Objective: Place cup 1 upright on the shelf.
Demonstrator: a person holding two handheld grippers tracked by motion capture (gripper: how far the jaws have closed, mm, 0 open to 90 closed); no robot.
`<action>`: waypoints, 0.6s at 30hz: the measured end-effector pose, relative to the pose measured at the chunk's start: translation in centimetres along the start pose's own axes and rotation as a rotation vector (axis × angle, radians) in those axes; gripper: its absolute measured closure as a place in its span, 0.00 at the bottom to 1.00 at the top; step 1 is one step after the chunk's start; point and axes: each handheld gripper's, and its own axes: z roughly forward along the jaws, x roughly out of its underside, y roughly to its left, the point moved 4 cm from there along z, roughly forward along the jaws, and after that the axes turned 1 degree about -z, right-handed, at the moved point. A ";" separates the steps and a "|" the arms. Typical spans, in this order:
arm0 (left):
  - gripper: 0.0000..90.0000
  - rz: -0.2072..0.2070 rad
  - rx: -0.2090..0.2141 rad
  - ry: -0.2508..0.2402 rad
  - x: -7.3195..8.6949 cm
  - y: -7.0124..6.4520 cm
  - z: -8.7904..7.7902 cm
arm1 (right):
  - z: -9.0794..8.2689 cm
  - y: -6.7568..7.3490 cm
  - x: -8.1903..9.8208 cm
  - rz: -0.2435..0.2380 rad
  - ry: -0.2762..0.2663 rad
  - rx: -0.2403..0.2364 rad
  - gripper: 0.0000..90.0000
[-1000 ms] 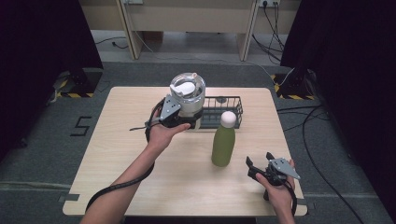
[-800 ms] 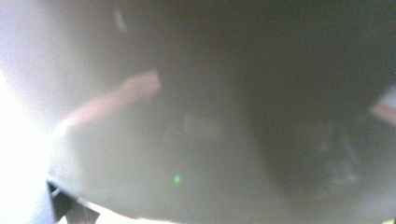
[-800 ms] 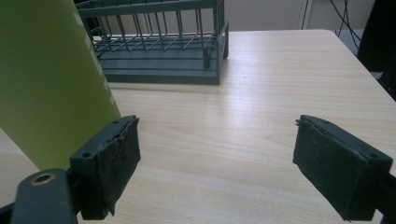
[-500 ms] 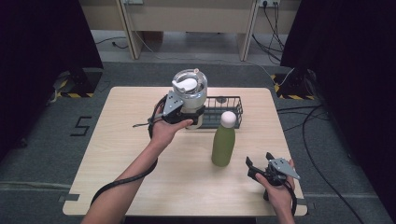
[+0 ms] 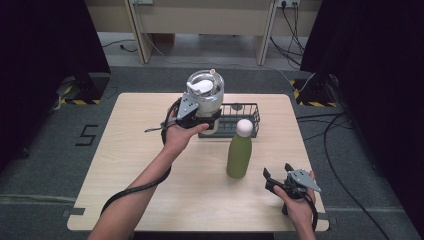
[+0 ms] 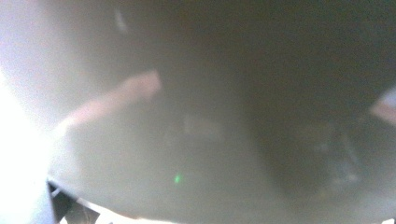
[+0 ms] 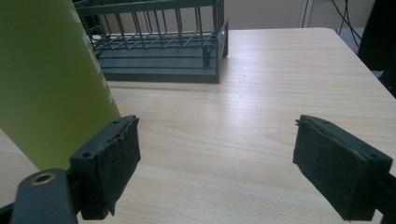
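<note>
High view: left tongs [image 5: 204,119] pinch a clear jug [image 5: 204,95] with a white lid, held above the left end of a wire basket [image 5: 240,120] on the worktop [image 5: 130,165]. Right tongs [image 5: 276,175] rest spread and empty near a green bottle [image 5: 239,155] standing before the basket.

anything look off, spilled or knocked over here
Nothing stands out. The green bottle stands upright on the table, the clear jug sits level in the left gripper at the wire basket, with no spills.
</note>
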 end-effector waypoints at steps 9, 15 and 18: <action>0.10 -0.005 -0.001 -0.004 -0.3 0.1 0.6 | 0.0 0.0 0.0 0.000 0.000 -0.001 0.16; 0.10 -0.007 0.002 -0.007 -0.6 0.1 1.0 | 0.0 -0.1 0.0 -0.001 0.000 -0.001 0.17; 0.10 -0.014 0.003 -0.013 -0.8 0.1 1.3 | 0.0 -0.1 0.0 0.000 -0.001 -0.001 0.16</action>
